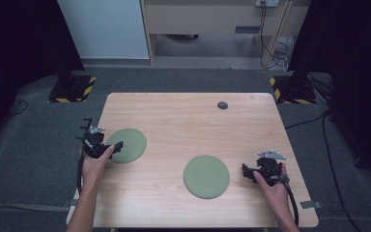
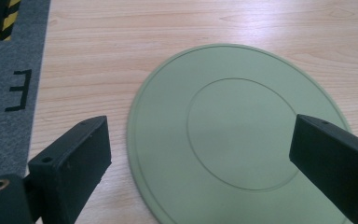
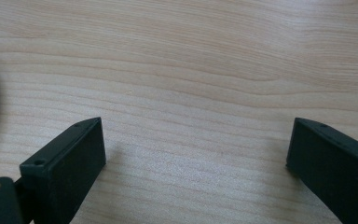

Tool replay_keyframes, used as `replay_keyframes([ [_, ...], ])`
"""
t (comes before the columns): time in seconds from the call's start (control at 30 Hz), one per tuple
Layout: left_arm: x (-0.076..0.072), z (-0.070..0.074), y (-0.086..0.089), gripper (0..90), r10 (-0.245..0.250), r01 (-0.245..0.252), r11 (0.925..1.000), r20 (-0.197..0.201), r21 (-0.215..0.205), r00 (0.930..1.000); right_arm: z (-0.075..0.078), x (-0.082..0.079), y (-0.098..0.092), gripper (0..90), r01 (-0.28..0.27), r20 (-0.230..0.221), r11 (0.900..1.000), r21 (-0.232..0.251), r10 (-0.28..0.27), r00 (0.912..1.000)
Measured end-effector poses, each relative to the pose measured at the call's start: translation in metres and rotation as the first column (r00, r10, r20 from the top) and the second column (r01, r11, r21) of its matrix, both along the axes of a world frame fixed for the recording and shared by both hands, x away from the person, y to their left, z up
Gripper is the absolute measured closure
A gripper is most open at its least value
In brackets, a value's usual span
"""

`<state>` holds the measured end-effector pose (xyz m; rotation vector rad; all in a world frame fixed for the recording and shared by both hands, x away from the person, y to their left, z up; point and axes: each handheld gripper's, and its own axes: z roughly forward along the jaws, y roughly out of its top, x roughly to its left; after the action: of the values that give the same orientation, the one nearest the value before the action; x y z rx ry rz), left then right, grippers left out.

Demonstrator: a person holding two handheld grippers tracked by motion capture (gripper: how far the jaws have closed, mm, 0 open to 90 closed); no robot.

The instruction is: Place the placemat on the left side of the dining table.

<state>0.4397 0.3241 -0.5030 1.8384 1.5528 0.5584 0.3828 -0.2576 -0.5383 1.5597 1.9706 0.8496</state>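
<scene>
Green plate [image 1: 127, 144] is seen flat at the table's [image 1: 183, 121] 9 o'clock, ungripped between the left gripper's [image 1: 117, 146] wide-apart jaws. Second plate [image 1: 206, 176] is untouched at 5 o'clock; right gripper [image 1: 247, 171] is held apart, empty.

I see a light wooden table [image 1: 198, 121] on grey carpet [image 1: 24, 159]. Black stands on hazard-striped bases [image 1: 72, 89] flank it. Beyond are a pale wall panel [image 1: 104, 29] and a wooden cabinet [image 1: 207, 19]; cables [image 1: 270, 53] trail down.

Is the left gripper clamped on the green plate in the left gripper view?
No. The left gripper has its jaws spread wide above the green plate, which lies flat on the table with nothing pressing on it.
</scene>
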Motion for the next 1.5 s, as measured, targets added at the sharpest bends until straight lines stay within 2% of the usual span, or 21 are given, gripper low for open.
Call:
replay_keyframes([
  [0.3, -0.004, 0.010, -0.010, 4.7, -0.036, 0.037, 0.9993, 0.034, -0.008, 0.9987, 0.000, 0.000, 0.000, 4.7, -0.001, 0.000, 1.000, -0.004, 0.001, 1.0000],
  [0.6, -0.006, 0.013, -0.015, 4.4, -0.053, 0.053, 0.9985, 0.040, -0.012, 0.9978, 0.000, 0.000, 0.000, 4.6, -0.001, 0.000, 1.000, -0.004, 0.001, 1.0000],
  [0.93, -0.012, 0.016, -0.020, 4.4, -0.088, 0.089, 0.9958, 0.072, -0.020, 0.9935, 0.000, 0.000, 0.000, 4.7, -0.003, 0.000, 1.000, -0.003, 0.003, 1.0000],
  [1.5, -0.021, 0.018, -0.030, 4.4, -0.137, 0.138, 0.9905, 0.082, -0.004, 0.9872, 0.000, 0.000, 0.000, 4.7, -0.002, -0.001, 1.000, -0.005, 0.002, 1.0000],
])
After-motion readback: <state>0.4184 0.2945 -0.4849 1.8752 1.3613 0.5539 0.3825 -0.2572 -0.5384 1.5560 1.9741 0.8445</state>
